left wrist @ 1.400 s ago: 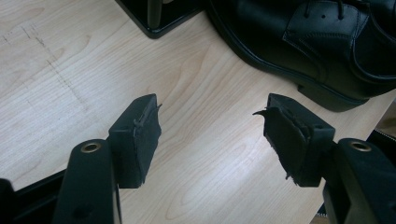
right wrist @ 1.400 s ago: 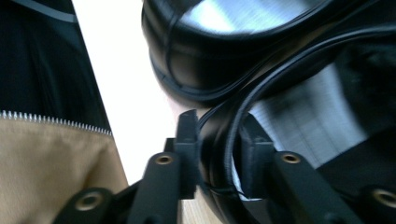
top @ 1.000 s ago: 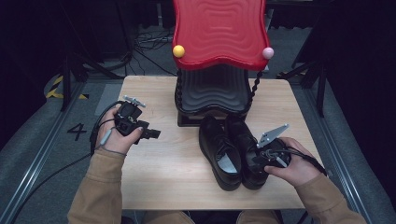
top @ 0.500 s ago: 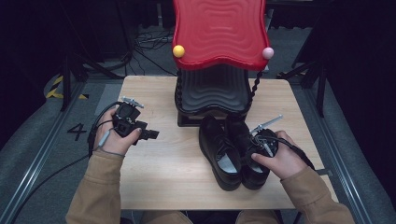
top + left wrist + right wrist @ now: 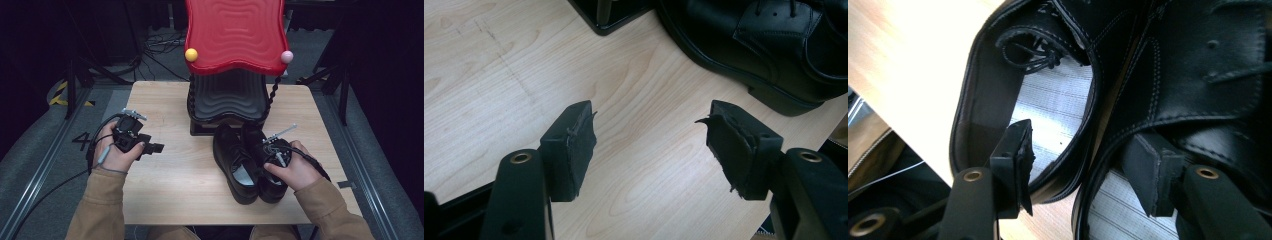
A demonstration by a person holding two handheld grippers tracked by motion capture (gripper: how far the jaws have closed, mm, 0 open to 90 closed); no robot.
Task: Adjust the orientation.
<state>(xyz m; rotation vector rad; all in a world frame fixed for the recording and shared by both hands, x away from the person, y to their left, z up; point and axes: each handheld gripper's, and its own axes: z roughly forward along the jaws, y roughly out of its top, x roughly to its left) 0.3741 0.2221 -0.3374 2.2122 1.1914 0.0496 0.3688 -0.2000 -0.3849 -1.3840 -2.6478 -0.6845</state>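
**Mia:** Where are the two shiny black leather lace-up shoes [image 5: 250, 165]?

**Tom:** Side by side on the pale wooden table [image 5: 165, 200], toes pointing at the far edge, heels toward the near edge. They sit just in front of the black ribbed stand with the wavy red top [image 5: 234, 35].

**Mia:** What is the right gripper [image 5: 1083, 165] doing?

**Tom:** It hangs over the heels. Its jaws have just been opening and now stand wide. One black pad dips into the mouth of one shoe, the other pad sits over the shoe beside it. So the two inner walls are between the jaws, but the pads do not press on them.

**Mia:** And the left gripper [image 5: 651, 145]?

**Tom:** Near the left edge, about half open, holding nothing. Bare wood lies between its pads.

**Mia:** What could go wrong?

**Tom:** I think the soft leather could fold if the jaws pinch it, and a shoe could slip out. If only one wall gets caught, the other shoe may tip or slide. A lift by the heels could swing the toes into the stand. The loose black lace [image 5: 1030, 50] might snag too.
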